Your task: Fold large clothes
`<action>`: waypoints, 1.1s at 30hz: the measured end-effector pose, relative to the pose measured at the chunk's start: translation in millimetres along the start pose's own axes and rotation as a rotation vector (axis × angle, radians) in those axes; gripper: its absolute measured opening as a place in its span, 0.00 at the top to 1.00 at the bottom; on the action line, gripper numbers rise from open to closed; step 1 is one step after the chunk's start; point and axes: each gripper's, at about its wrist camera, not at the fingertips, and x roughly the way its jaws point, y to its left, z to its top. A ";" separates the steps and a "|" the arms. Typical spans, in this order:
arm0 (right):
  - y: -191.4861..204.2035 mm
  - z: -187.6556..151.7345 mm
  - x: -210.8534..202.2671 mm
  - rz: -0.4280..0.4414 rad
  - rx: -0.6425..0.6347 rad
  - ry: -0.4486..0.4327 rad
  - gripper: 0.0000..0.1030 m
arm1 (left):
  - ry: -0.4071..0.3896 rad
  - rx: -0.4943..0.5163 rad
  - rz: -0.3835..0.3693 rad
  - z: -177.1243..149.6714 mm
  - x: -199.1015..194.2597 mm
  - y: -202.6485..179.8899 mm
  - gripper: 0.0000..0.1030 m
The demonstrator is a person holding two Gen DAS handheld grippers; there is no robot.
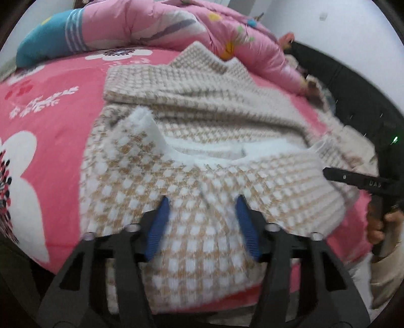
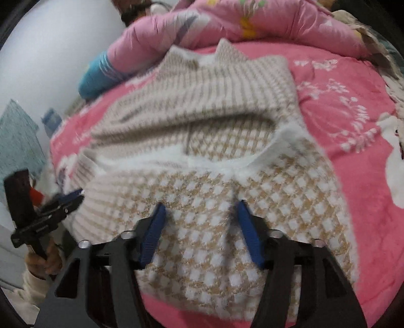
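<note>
1. Sweater (image 1: 202, 161), a knit in a beige-and-white check with a fluffy white neckline, lies spread on the pink flowered bedspread (image 1: 58, 121), the neckline end nearest both cameras and the far part already doubled over in a thick band.
2. Handling, judged from the look: the knit appears soft, bulky and limp. It likely sags wherever it is unsupported and stretches if pulled from a single point. It seems light for its bulk, and the fuzzy surface should give the pads good friction.
3. Grasp points, as a recommendation: take hold at the two outer edges near the shoulders, one gripper per side, pinching all layers together. The loose white neckline is better avoided, since it may deform.
4. Left gripper (image 1: 202, 201) hovers over the near part of the knit with its blue pads (image 1: 159, 227) partly apart; no fabric is pinched between them.
5. Right gripper (image 2: 199, 207) stands likewise, jaws partly apart above the checked fabric and holding nothing. In the left wrist view it enters from the right edge, beside the sweater's side.
6. Writing: small pale letters on the right gripper's black finger (image 1: 363, 181) read roughly "DAS"; blur makes this uncertain. No garment label can be read.
7. Pink quilt (image 1: 156, 22) is bunched at the far side of the bed, clear of the sweater.
</note>
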 end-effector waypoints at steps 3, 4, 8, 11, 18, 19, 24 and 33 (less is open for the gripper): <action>5.7 -2.1 2.2 -0.021 -0.020 -0.006 0.93 | 0.008 0.068 0.000 -3.0 2.8 -8.0 0.86; 7.4 -0.8 -0.2 -0.024 -0.028 -0.018 0.94 | -0.002 0.081 0.012 -2.3 -1.1 -7.9 0.94; 13.2 8.9 -18.9 -0.024 -0.037 -0.110 0.95 | -0.081 0.126 0.059 7.2 -16.8 -12.9 0.97; 18.3 22.0 -30.2 -0.014 -0.050 -0.185 0.95 | -0.125 0.110 0.073 19.2 -25.3 -8.9 0.97; 8.6 24.6 29.3 -0.063 -0.062 -0.079 0.94 | -0.045 0.084 0.099 8.4 9.5 7.8 0.93; 3.2 21.0 41.2 -0.055 -0.052 -0.044 0.93 | -0.052 0.083 0.094 6.9 11.0 9.3 0.93; -7.3 22.7 23.7 -0.012 -0.017 -0.060 0.68 | -0.070 0.048 0.052 14.8 -3.1 20.6 0.82; -58.8 30.7 -39.6 -0.211 0.028 -0.240 0.54 | -0.128 0.005 0.199 36.7 -16.5 50.5 0.64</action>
